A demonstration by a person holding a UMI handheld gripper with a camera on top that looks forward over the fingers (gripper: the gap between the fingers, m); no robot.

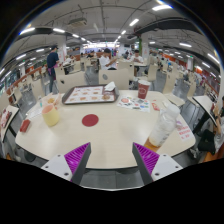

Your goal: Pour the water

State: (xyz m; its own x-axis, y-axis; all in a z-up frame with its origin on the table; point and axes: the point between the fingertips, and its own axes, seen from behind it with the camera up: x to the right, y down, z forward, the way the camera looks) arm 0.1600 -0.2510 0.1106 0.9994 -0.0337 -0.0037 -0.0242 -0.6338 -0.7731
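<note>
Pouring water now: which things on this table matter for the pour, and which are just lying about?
For the job:
- clear plastic cup, just ahead of the right finger
- red cup, across the table (possibly)
- gripper, open, holding nothing

Lying about:
- tray
- red coaster
- yellow drink cup
- leaflets beside the red cup

Round light-coloured table (105,135) carries: a grey tray (90,94) on the far side; a red cup (143,89) to the right of the tray; a small red disc (90,120) near the centre; a yellowish container (50,111) at left; a clear plastic cup (162,129) at right; printed sheets (131,102) near the red cup.
</note>
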